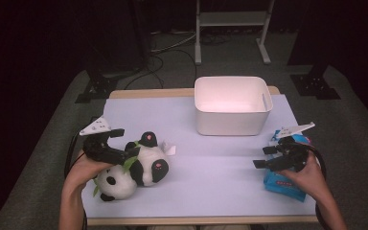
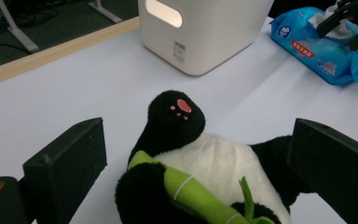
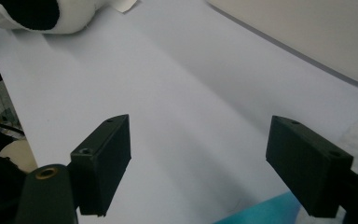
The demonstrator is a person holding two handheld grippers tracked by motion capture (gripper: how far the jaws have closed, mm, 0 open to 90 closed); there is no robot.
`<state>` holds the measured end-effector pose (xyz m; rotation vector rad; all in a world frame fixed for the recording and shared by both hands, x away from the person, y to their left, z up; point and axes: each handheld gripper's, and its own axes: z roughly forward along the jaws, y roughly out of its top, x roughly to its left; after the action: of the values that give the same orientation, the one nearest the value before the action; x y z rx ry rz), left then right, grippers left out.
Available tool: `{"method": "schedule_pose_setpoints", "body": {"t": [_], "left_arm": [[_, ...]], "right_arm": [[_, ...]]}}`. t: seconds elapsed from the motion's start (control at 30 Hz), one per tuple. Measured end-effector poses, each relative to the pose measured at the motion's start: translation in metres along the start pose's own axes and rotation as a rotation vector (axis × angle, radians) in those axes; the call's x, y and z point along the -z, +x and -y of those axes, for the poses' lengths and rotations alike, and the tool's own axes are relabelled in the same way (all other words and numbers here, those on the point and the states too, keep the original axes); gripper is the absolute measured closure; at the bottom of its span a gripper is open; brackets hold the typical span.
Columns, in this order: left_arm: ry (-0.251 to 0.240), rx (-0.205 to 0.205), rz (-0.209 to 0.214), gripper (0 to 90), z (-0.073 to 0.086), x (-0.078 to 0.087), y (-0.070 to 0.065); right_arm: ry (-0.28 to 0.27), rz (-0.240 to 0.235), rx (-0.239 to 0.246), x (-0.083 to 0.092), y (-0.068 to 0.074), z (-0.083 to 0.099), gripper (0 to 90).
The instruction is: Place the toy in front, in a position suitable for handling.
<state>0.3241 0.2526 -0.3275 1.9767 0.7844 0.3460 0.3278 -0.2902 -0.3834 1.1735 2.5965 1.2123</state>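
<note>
On the table's left side, the left gripper [image 2: 196,172] stands released around the panda plush [image 2: 205,172], and I judge the reach step is in hand; next it must clench, while the right gripper [image 3: 198,172] waits released over the blue wipes pack [image 1: 287,184].

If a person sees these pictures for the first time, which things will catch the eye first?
Probably the plush panda lying at the table's near left, hugging a green bamboo stalk, with the open left gripper over it. Next, the white bin at the far middle of the table. Then the blue wipes pack at the near right, under the open right gripper.
</note>
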Motion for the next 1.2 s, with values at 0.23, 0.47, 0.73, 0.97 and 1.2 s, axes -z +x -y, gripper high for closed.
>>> {"method": "schedule_pose_setpoints", "body": {"t": [0.23, 0.47, 0.73, 0.97, 1.2], "left_arm": [[0.049, -0.002, -0.005, 4.7, -0.001, -0.002, 0.003], [0.106, -0.026, -0.003, 5.4, -0.007, -0.004, 0.007], [0.136, -0.034, 0.012, 8.4, -0.012, -0.006, 0.012], [0.164, -0.048, 0.028, 13.3, -0.013, -0.007, 0.013], [0.191, -0.064, 0.044, 14.1, -0.014, -0.003, 0.011]], "right_arm": [[-0.001, -0.008, 0.010, 0.001, -0.001, 0.001, 20.7], [0.003, -0.005, 0.009, 0.001, -0.001, 0.001, 20.7], [0.011, 0.000, 0.018, 0.001, 0.001, 0.001, 20.7], [0.014, 0.004, 0.036, 0.003, 0.003, 0.000, 20.7], [0.017, 0.000, 0.050, 0.002, 0.005, -0.001, 20.8]]}}
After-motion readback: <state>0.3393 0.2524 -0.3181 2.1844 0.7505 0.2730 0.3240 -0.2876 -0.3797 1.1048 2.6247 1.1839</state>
